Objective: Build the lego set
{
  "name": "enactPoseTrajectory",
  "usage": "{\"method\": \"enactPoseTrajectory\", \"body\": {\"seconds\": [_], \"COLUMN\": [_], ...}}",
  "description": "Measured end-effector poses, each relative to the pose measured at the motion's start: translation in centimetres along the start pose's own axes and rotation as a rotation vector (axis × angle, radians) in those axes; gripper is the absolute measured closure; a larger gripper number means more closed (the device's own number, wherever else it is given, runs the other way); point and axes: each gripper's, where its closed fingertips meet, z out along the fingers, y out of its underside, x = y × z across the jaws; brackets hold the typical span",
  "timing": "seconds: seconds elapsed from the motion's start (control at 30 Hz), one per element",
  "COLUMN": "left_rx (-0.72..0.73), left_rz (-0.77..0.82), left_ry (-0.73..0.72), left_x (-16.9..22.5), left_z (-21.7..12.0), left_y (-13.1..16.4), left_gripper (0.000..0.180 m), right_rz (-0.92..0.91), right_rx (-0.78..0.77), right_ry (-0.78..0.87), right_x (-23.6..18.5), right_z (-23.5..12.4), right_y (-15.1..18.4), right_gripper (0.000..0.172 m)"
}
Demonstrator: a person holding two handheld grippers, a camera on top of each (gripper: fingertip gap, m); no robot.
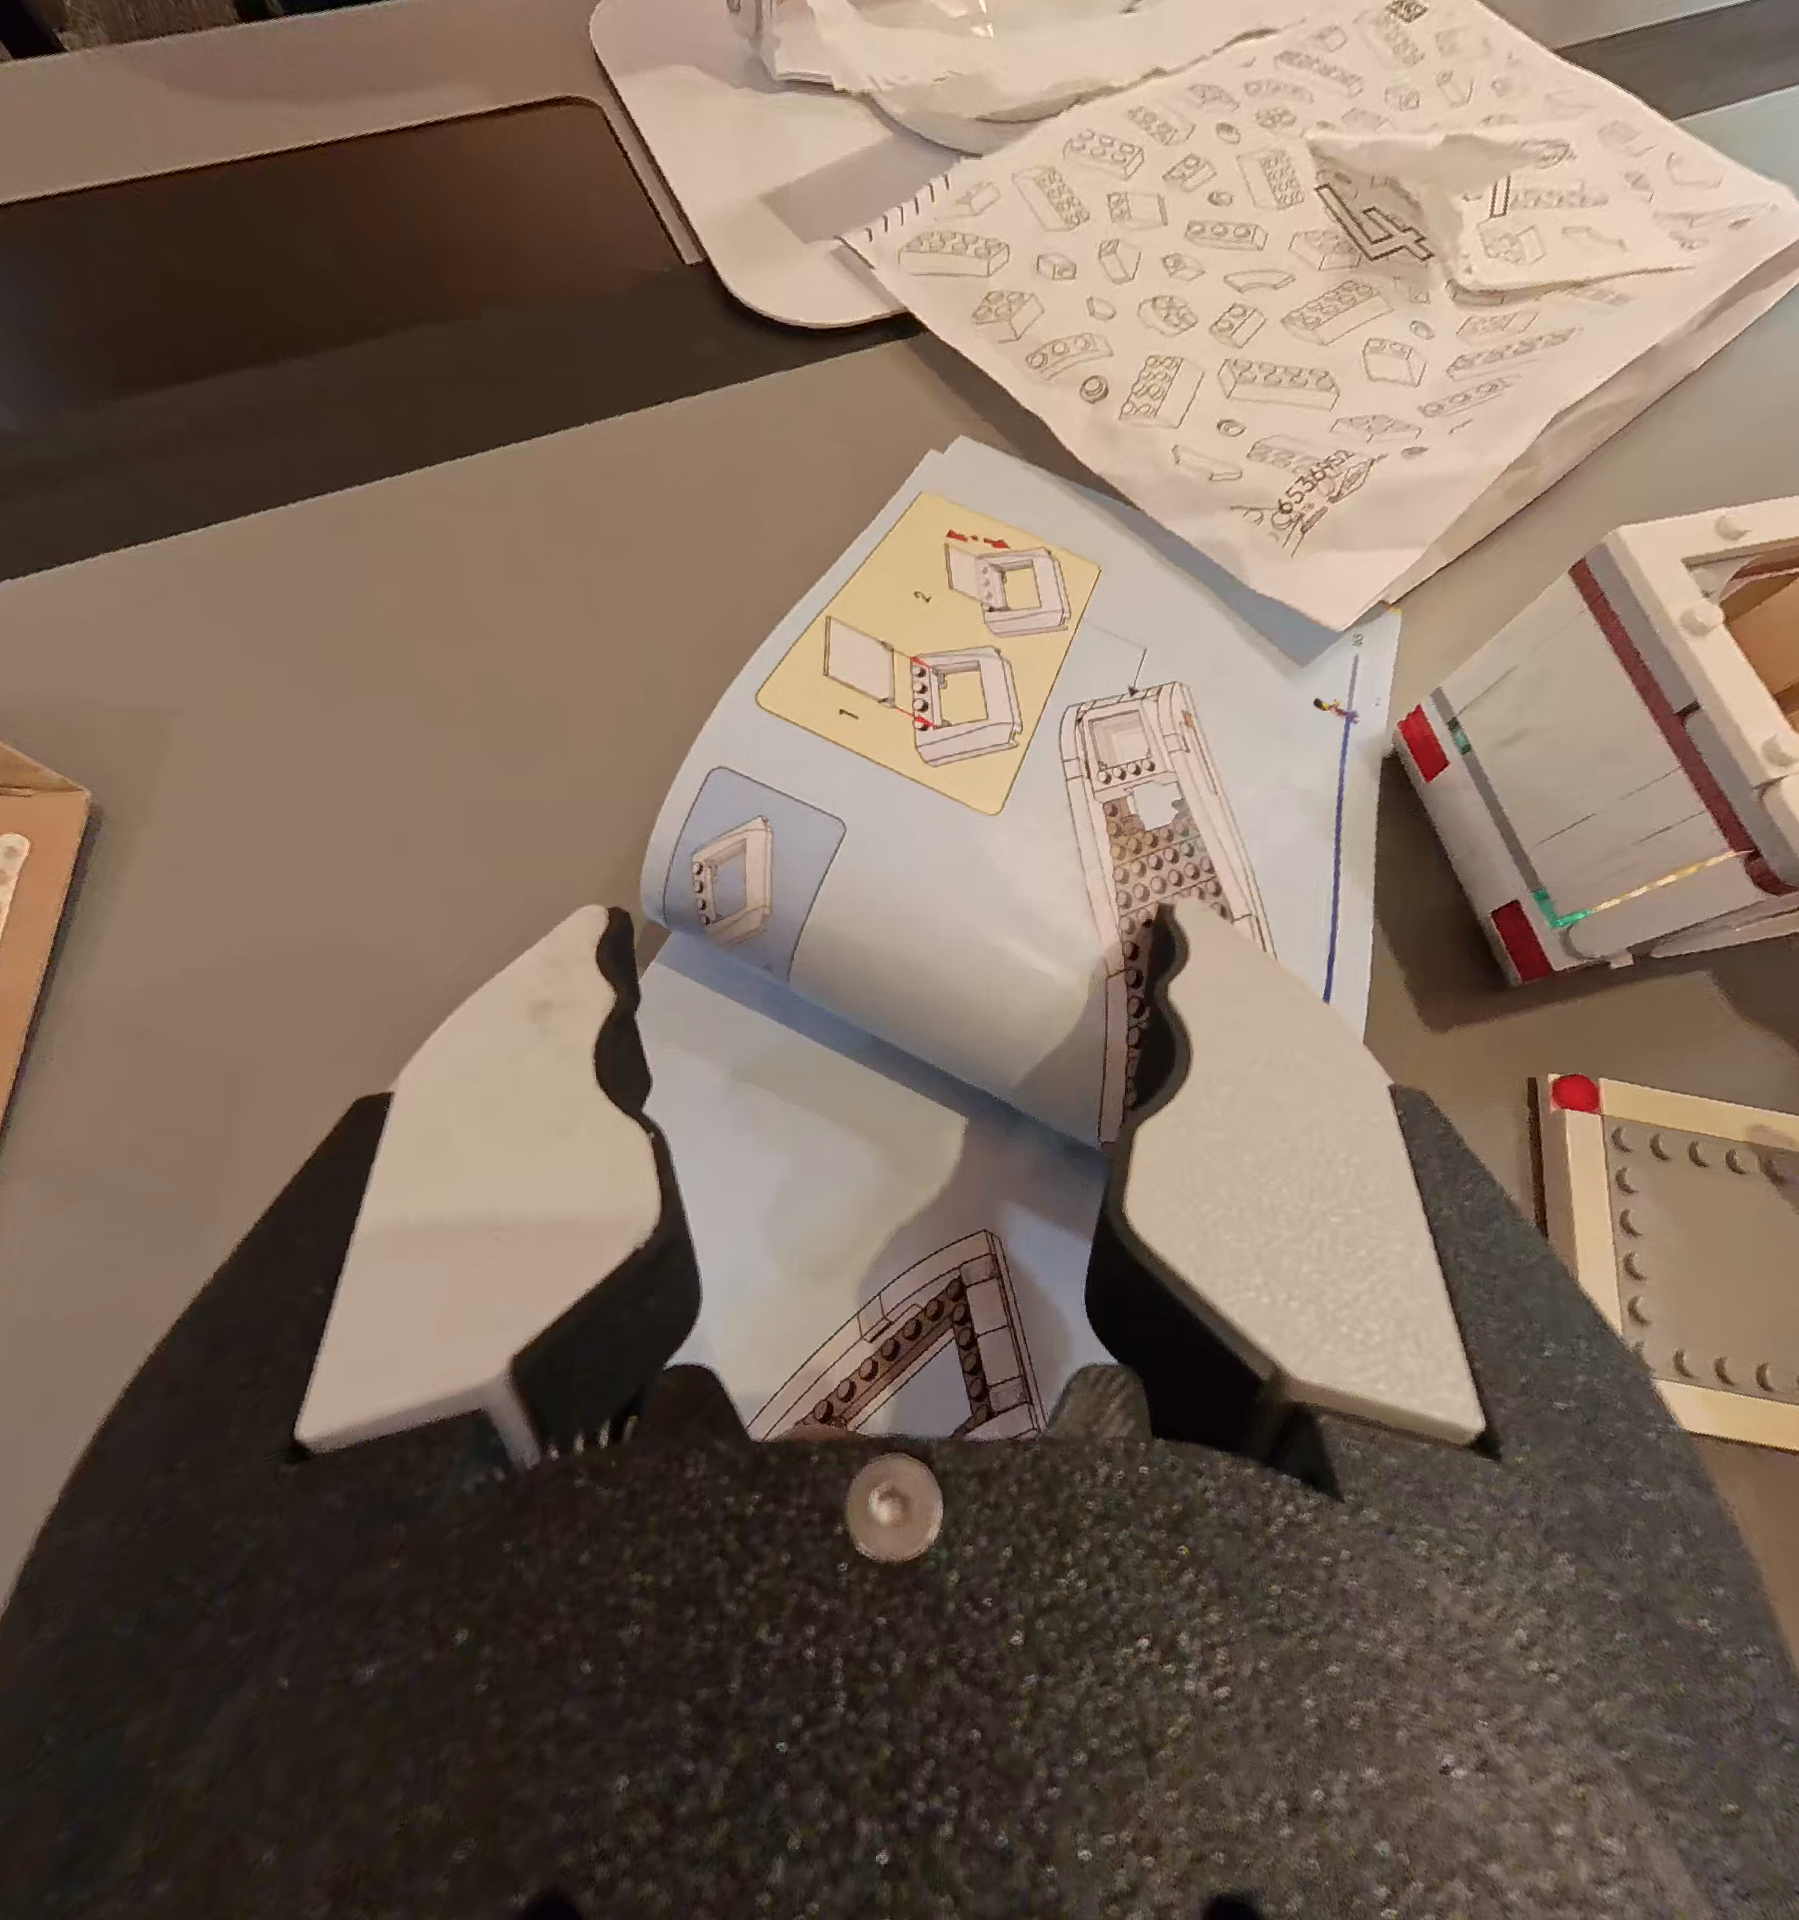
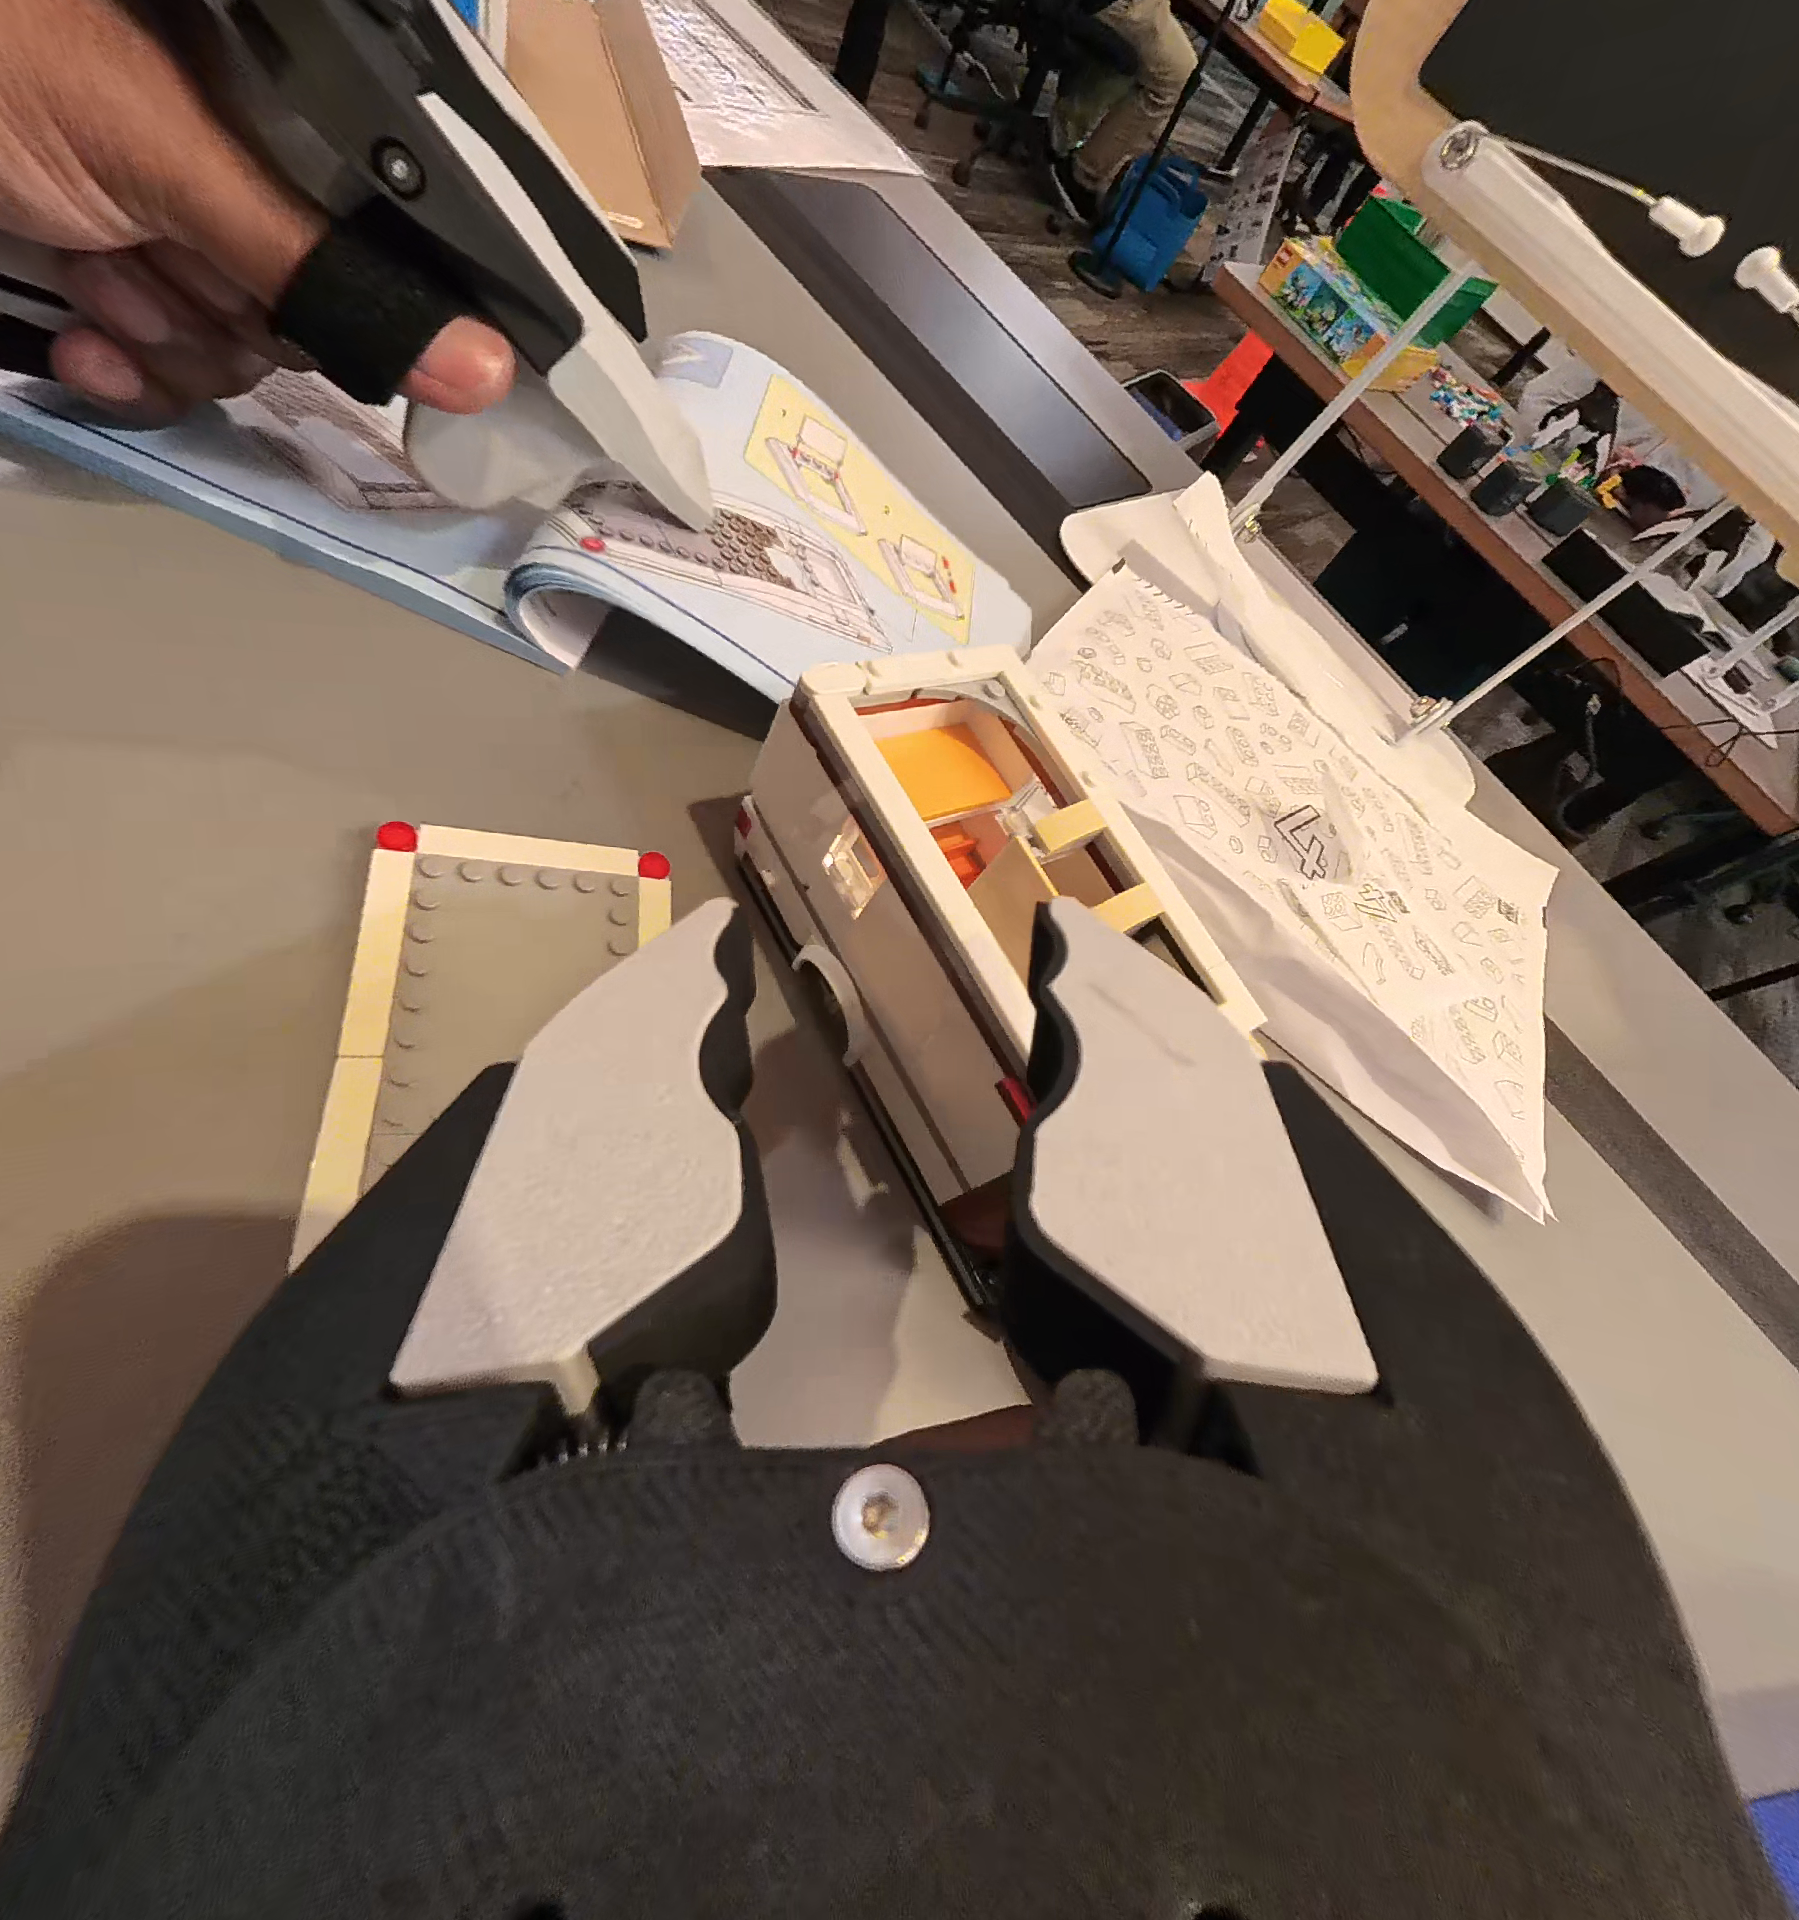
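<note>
Plainly, the left gripper (image 1: pixel 895 940) hangs with fingers spread over the thin, floppy instruction booklet (image 1: pixel 978 831) at frame centre, one fingertip resting on a curled page. The right gripper's (image 2: pixel 884 935) fingers stand apart and grip nothing, straddling the brick-built camper (image 2: pixel 916 883) mid-frame, which looks rigid but likely to shed pieces, best held by its side walls; its near end is hidden behind the fingers.

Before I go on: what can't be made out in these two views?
- Booklet: lower pages hidden by the left gripper, left wrist view.
- Brick model: near end hidden behind the right gripper, right wrist view.
- Studded plate: cut off by the right edge, left wrist view.
</note>
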Motion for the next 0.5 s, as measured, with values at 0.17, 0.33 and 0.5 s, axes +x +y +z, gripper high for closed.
{"method": "enactPoseTrajectory", "body": {"seconds": [0.17,0.33,0.5], "left_rx": [0.005,0.002,0.01], "left_rz": [0.005,0.016,0.009], "left_ry": [-0.003,-0.016,-0.018], "left_x": [-0.2,-0.8,-1.3], "left_z": [-0.4,-0.9,-1.7], "left_y": [0.1,0.5,0.4], "left_gripper": [0.088,0.088,0.089], "right_rz": [-0.011,-0.036,-0.056], "right_rx": [0.001,0.015,0.021], "right_ry": [0.002,-0.007,-0.029], "right_x": [0.0,-0.4,-1.5], "right_z": [-0.1,-0.1,0.4], "right_y": [0.0,-0.5,-1.3], "right_gripper": [0.121,0.121,0.12]}}
